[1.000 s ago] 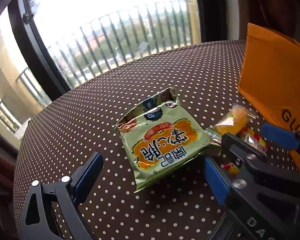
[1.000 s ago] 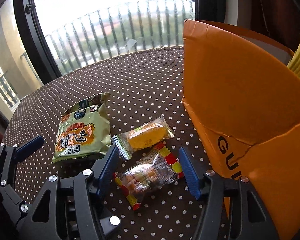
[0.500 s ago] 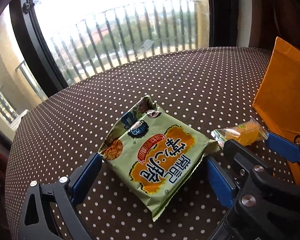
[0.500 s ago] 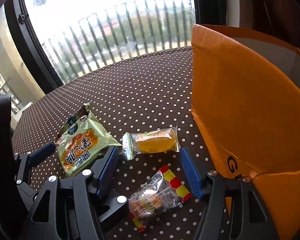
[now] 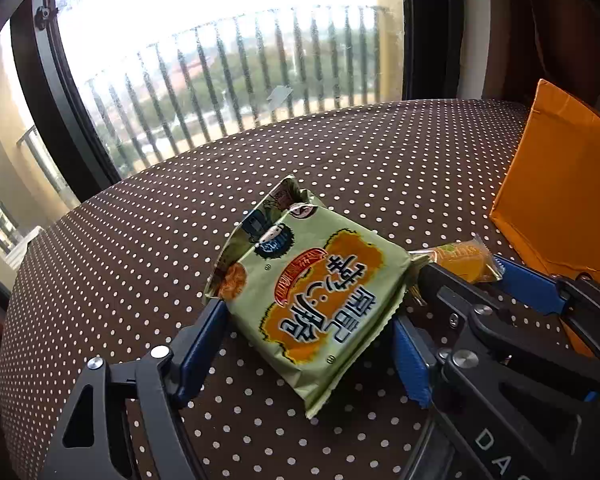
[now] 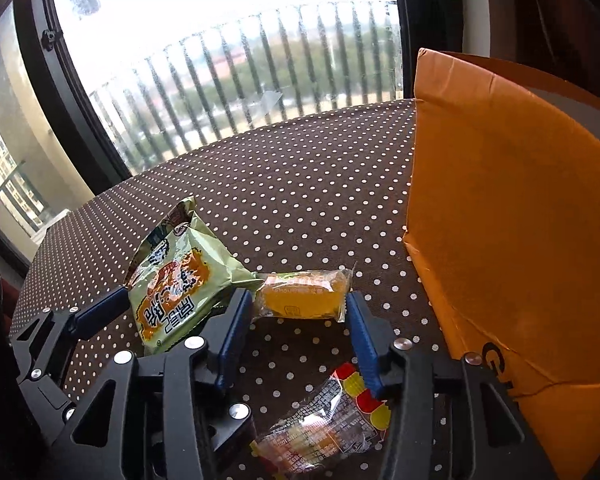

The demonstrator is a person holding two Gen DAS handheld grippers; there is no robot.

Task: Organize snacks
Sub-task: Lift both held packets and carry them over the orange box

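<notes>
A green snack packet (image 5: 308, 300) lies on the dotted tablecloth between the fingers of my left gripper (image 5: 308, 316). The jaws are closing, both blue pads touch its side edges and the packet (image 6: 172, 280) bulges upward. To its right a yellow cake in a clear wrapper (image 6: 300, 296) sits between the tips of my right gripper (image 6: 298, 302), whose jaws are also closing with the pads against the wrapper's crimped ends. A clear candy packet with a red and yellow edge (image 6: 328, 424) lies loose under the right gripper.
A tall orange paper bag (image 6: 520, 220) stands open at the right, close to the right gripper; its side (image 5: 560, 184) shows in the left wrist view too. The round table with the brown dotted cloth (image 5: 180, 208) runs back to a window with railings.
Both grippers have narrowed: the left closed onto the green packet's edges, the right moved forward from over the candy packet and closed onto the yellow cake. The green packet now bulges.
</notes>
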